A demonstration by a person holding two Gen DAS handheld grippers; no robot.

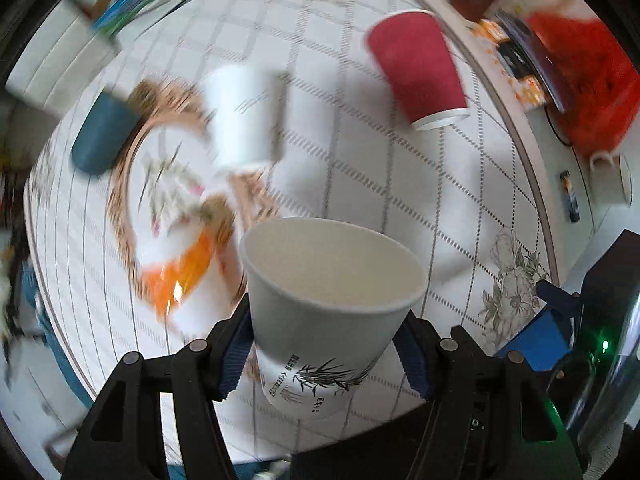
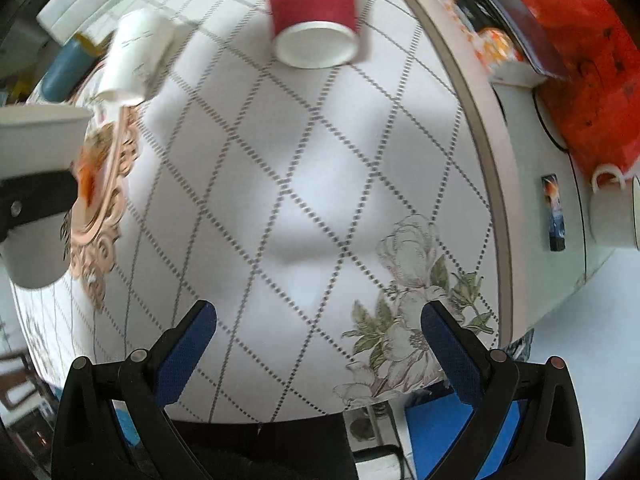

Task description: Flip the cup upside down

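Observation:
My left gripper is shut on a white paper cup with a bamboo print. The cup is held above the table, mouth up and tilted toward the camera. The same cup shows at the left edge of the right wrist view, clamped by a black finger. My right gripper is open and empty above the tablecloth. A red paper cup stands upside down at the far side of the table; it also shows in the right wrist view.
A white paper cup and a dark blue cup stand upside down at the far left. An orange-and-white packet lies on the cloth. A red bag, white mug and small dark stick lie beyond the table's right edge.

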